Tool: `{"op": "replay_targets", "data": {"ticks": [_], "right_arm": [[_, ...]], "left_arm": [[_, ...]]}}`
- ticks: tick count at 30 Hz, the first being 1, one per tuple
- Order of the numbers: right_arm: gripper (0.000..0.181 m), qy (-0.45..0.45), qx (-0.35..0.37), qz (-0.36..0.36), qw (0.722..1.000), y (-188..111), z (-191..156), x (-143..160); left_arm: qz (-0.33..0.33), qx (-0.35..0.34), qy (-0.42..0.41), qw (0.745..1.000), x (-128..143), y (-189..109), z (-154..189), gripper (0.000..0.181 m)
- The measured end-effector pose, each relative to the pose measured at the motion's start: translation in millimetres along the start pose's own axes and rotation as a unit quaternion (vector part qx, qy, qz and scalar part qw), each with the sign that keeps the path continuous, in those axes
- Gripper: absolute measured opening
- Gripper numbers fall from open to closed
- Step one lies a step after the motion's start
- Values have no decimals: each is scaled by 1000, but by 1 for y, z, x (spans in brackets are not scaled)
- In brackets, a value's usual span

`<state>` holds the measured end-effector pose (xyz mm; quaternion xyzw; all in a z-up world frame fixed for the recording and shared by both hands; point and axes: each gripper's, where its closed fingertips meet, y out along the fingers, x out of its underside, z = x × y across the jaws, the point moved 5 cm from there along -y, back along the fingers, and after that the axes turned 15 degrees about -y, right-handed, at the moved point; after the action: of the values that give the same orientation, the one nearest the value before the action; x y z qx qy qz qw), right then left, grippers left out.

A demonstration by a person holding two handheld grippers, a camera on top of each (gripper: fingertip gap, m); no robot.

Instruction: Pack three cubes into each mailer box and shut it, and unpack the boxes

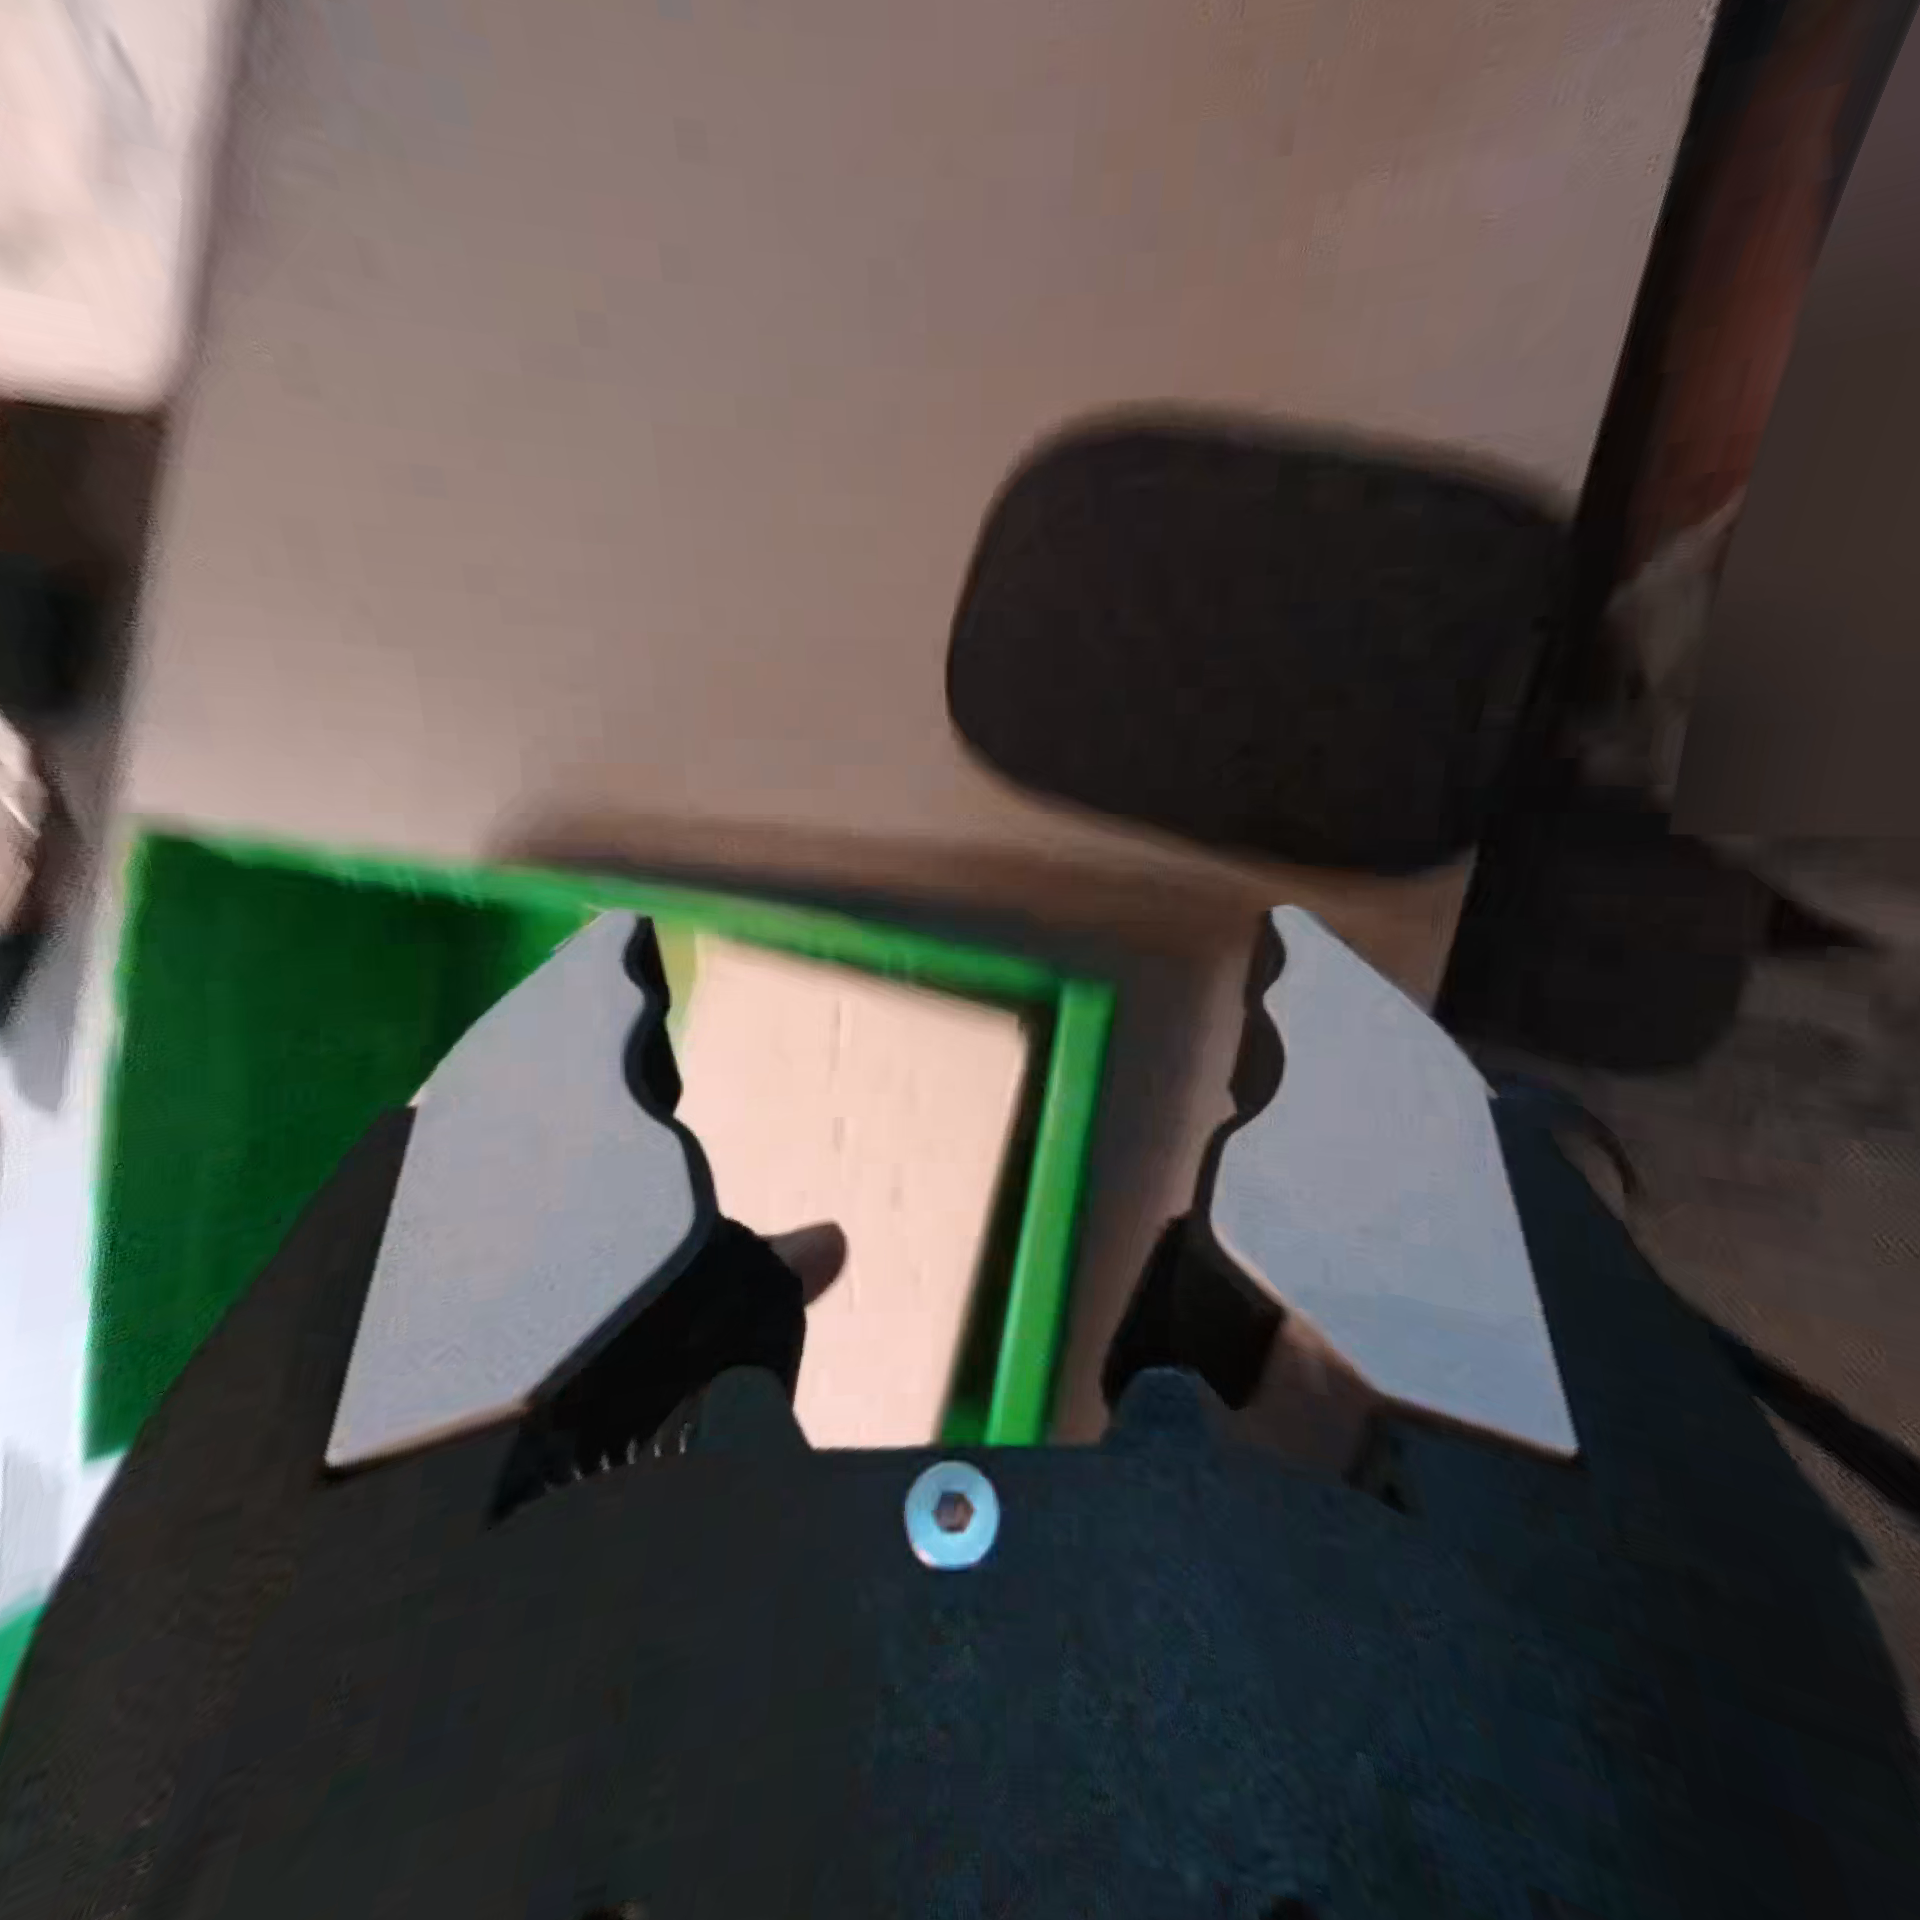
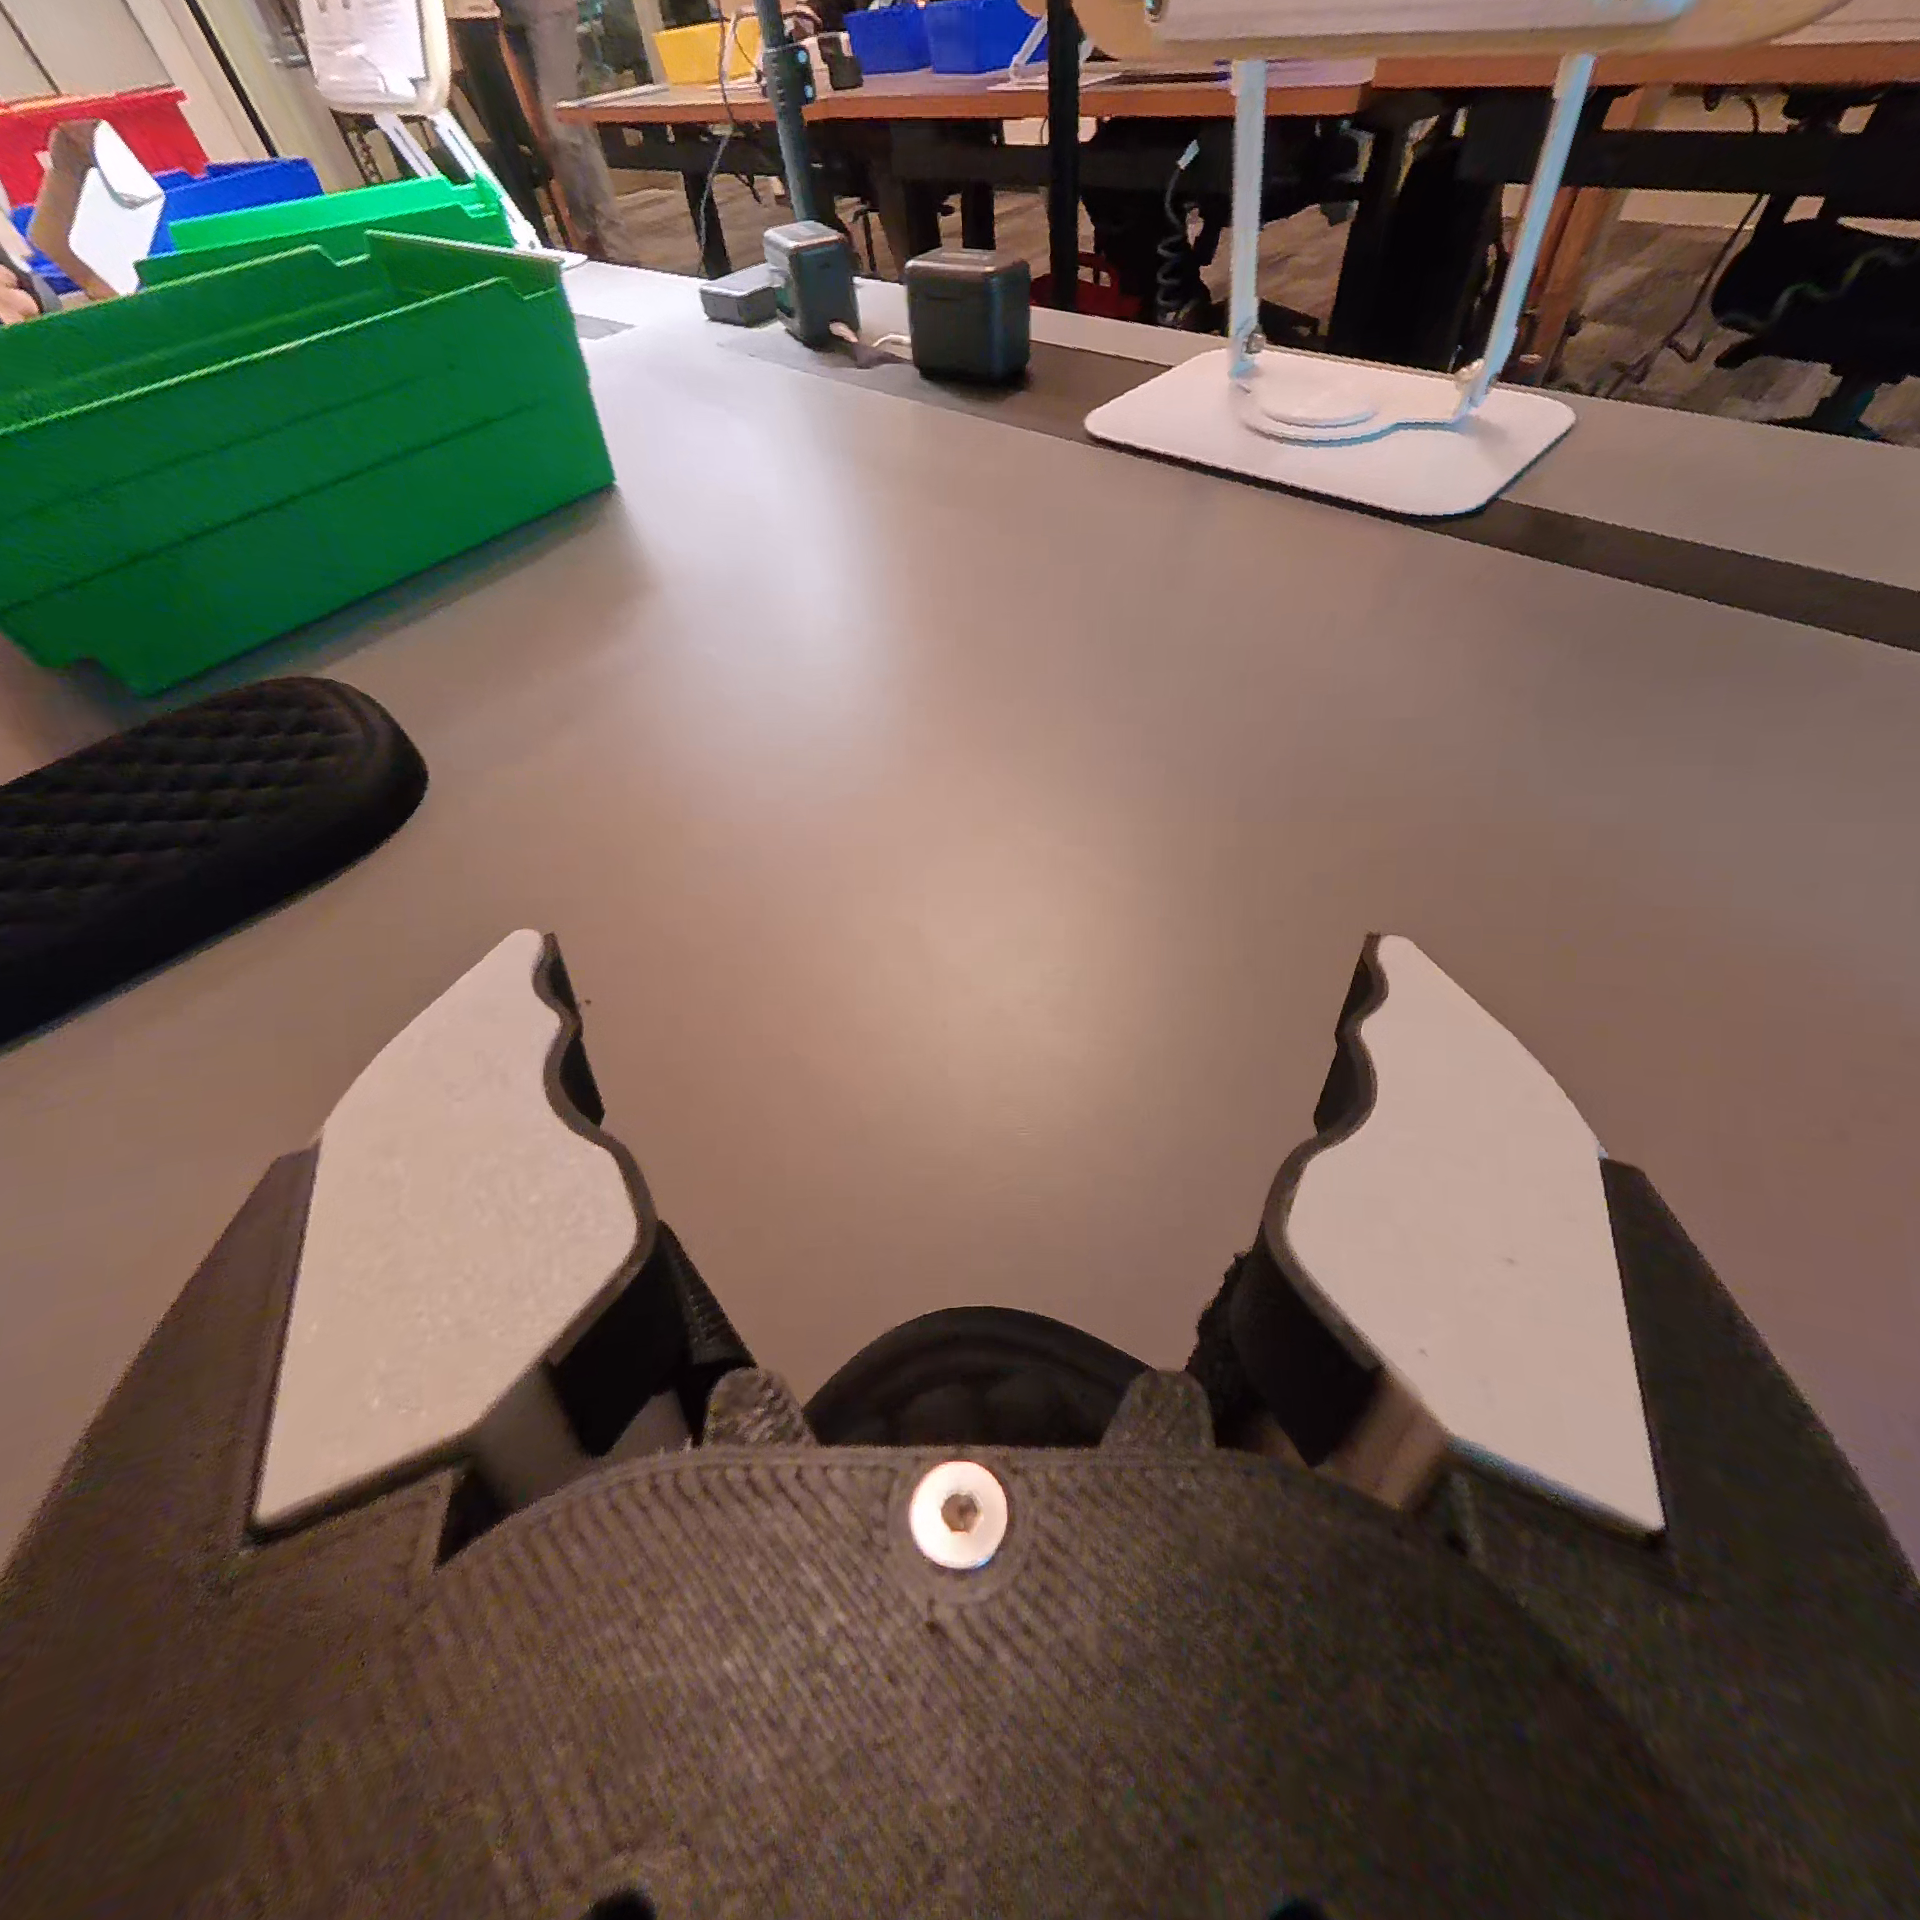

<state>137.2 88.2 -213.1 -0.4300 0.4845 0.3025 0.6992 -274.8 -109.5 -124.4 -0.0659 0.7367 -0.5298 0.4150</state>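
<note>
The left wrist view is motion-blurred. My left gripper (image 1: 956, 920) is open and empty, and hovers over a green bin (image 1: 1070, 1195). A flat tan cardboard surface (image 1: 862, 1143) lies inside the bin; the blur hides whether it is a mailer box. My right gripper (image 2: 956, 940) is open and empty, low over the bare grey table (image 2: 1039, 779). Stacked green bins (image 2: 312, 447) stand at the far left of the right wrist view. A white and brown box-like thing (image 2: 99, 213) shows above them at the far left edge. I see no cubes in either view.
A black padded wrist rest (image 2: 187, 810) lies in front of the green bins; it also shows in the left wrist view (image 1: 1247, 644). A white stand base (image 2: 1340, 447) and two dark boxy devices (image 2: 966, 312) sit at the table's far edge. Blue and red bins (image 2: 239, 192) are behind. The grippers' ends are close to 45 centimetres from one another.
</note>
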Motion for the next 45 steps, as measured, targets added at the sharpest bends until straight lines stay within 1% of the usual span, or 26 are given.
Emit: {"op": "replay_targets", "data": {"ticks": [2,4,8,10,12,18,20,24,28,31,34,38,42,45], "right_arm": [[138,-10,-1,-1,1000,0,-2,0],[138,-19,-4,-2,1000,1,-4,-1],[138,-24,-3,-2,1000,1,-5,-1],[137,-22,-1,2,1000,0,-4,-1],[136,-14,-1,6,1000,-1,-3,-2],[133,-2,1,12,1000,-2,-1,-2],[133,-1,0,12,1000,-2,0,-1],[131,3,0,9,1000,-1,0,-1],[130,3,4,13,1000,-2,1,-1],[129,7,5,17,1000,-3,2,-1],[129,11,5,18,1000,-3,2,-1],[129,14,3,18,1000,-3,3,-1],[129,16,4,19,1000,-4,3,-1],[128,17,5,20,1000,-4,4,-1]], "left_arm": [[-77,-22,-44,996,36,-2,-24,118],[-129,-33,-61,989,62,1,-42,122],[-163,-79,-25,983,91,11,-70,121],[-185,-78,-11,980,100,15,-75,121],[-185,-54,-9,981,103,20,-73,118],[-210,-48,8,977,110,33,-80,114],[-219,-35,7,975,111,40,-77,120],[-225,-37,6,974,105,51,-82,131],[-257,13,-37,966,106,60,-85,133],[-296,46,-79,951,110,64,-87,134],[-302,61,-93,947,113,66,-88,135],[-284,46,-70,955,109,67,-92,137],[-250,9,-37,967,100,65,-102,128],[-252,5,-45,967,100,67,-105,134]]}}
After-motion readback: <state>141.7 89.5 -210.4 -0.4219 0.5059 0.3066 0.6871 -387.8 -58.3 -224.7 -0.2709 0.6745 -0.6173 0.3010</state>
